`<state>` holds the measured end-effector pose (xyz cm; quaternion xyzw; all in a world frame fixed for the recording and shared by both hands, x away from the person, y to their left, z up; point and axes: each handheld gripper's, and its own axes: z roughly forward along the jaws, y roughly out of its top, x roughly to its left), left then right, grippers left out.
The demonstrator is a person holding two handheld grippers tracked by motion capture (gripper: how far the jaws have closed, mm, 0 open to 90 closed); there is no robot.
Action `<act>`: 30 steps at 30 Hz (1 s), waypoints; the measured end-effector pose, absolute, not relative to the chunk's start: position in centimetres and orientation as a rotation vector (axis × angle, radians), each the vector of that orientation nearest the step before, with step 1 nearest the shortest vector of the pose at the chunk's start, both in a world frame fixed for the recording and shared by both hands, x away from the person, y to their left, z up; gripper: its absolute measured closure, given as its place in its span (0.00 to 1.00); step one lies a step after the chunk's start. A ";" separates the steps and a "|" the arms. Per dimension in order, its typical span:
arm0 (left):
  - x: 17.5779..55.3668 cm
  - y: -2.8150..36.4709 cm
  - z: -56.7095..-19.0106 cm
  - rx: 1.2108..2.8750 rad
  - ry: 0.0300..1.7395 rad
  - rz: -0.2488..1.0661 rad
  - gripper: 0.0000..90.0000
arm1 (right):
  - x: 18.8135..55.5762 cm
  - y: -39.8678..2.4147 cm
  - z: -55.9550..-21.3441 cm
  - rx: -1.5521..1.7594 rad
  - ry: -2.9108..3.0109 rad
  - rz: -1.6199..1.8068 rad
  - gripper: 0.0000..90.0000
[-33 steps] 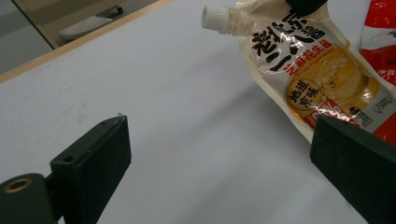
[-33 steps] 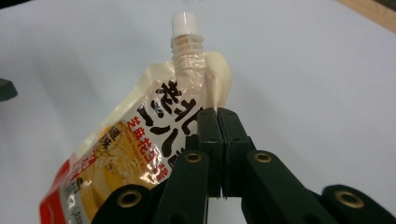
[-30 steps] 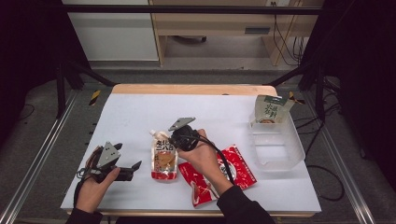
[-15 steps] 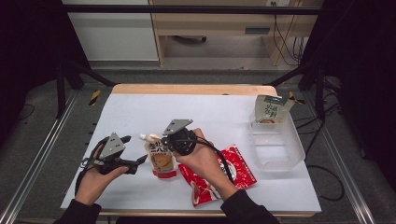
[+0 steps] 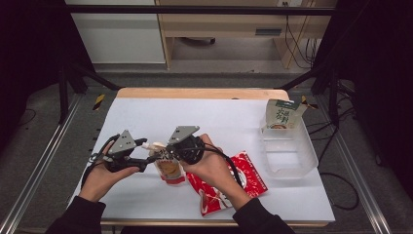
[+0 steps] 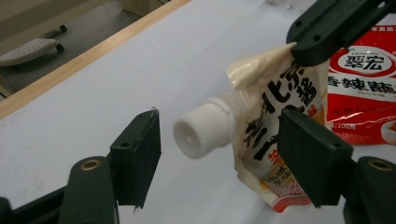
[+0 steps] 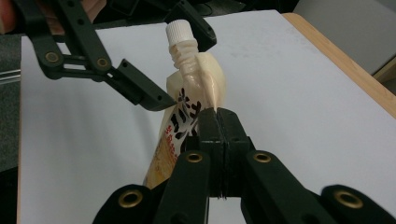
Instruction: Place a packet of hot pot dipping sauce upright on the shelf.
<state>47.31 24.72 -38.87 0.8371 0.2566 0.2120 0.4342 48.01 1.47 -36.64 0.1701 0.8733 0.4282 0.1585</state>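
Pouch (image 6: 275, 135) pinched by right gripper (image 7: 215, 116) (left gripper (image 6: 215, 140) jaws closing around cap (image 6: 203, 130)).

Overhead light bright on white worktop (image 5: 214, 117); surroundings dark, near black at sides. Shadows soft, faint. High view grainy, low detail. Gripper views sharper mid-distance; near jaws slightly soft. Mild glare on red packet (image 6: 369, 70). Far background blurred.

Dark long sleeves (image 5: 80, 217) are worn on both forearms. Each hand-held gripper, left (image 5: 146, 162) and right (image 5: 168, 155), is built of matte black linked bars pinned with brass-coloured rivets, topped by a grey three-cornered plate (image 5: 183, 133), and trailed by a black cable (image 5: 233, 168). Square black pads (image 6: 140, 154) are carried at the tips.
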 end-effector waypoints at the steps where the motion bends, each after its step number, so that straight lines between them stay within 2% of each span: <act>1: 47.5 24.7 -38.8 2.076 0.637 0.519 0.36 | 48.0 1.5 -36.6 0.483 2.496 1.225 1.00; 6: 47.8 24.2 -38.4 2.087 0.601 0.478 0.44 | 48.1 1.3 -36.4 0.468 2.515 1.217 1.00; 15: 47.4 23.9 -37.7 2.129 0.586 0.448 0.72 | 48.0 0.7 -36.4 0.476 2.515 1.201 1.00; 21: 47.0 23.3 -37.0 2.155 0.562 0.412 0.78 | 47.9 -0.1 -36.4 0.490 2.511 1.211 1.00; 30: 46.9 22.2 -34.4 2.176 0.522 0.443 0.80 | 47.9 -1.3 -34.9 0.519 2.478 1.260 1.00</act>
